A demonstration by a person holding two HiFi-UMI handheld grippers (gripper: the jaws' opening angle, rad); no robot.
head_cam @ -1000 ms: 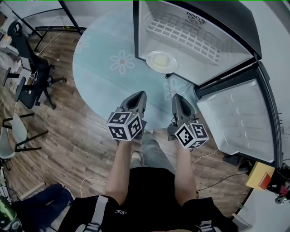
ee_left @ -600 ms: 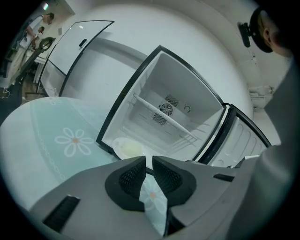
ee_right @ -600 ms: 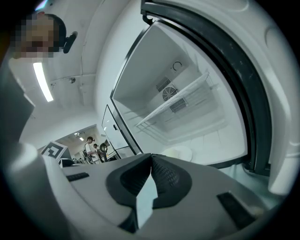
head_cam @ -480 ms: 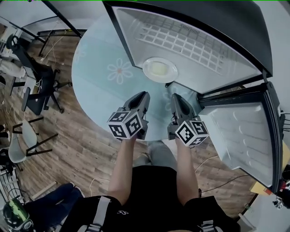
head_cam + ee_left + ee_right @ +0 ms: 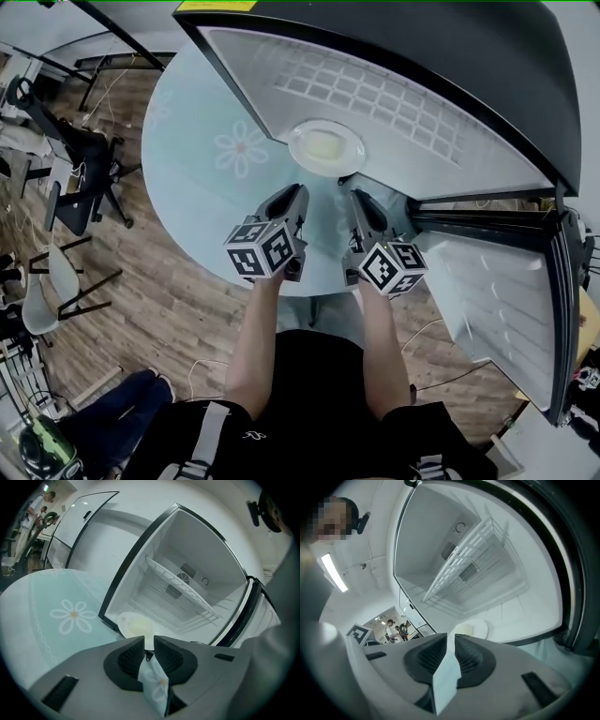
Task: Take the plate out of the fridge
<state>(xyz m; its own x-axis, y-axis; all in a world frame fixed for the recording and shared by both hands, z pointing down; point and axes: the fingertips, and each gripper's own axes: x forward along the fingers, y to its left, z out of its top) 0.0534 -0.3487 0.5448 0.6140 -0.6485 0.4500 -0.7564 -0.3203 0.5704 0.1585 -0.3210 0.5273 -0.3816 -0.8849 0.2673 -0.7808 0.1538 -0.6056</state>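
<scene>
Plate: a pale round plate (image 5: 325, 147) lies flat on the fridge floor, right at the front lip. It is at about 12 o'clock from the two grippers, and nothing touches it.
Fridge: a small dark fridge (image 5: 450, 56) stands open on the table, white inside. A wire shelf (image 5: 375, 94) runs across it further in, past the plate.
Door: the fridge door (image 5: 497, 291) is swung wide, out toward 4 o'clock from the grippers.
Left gripper: the left gripper (image 5: 298, 192) hovers over the near part of the table with its nose toward 12 o'clock, short of the fridge opening. Its jaws stand a narrow gap apart, with nothing between them.
Right gripper: the right gripper (image 5: 357, 197) is level with the left one, at its 3 o'clock, and points at the plate too. Its jaws are opening, with a slim gap showing and nothing in it.
Table: the round table (image 5: 187, 178) wears a pale teal cloth printed with daisies.
Room: a black office chair (image 5: 80, 164) stands on the wood floor off at 9 o'clock.
</scene>
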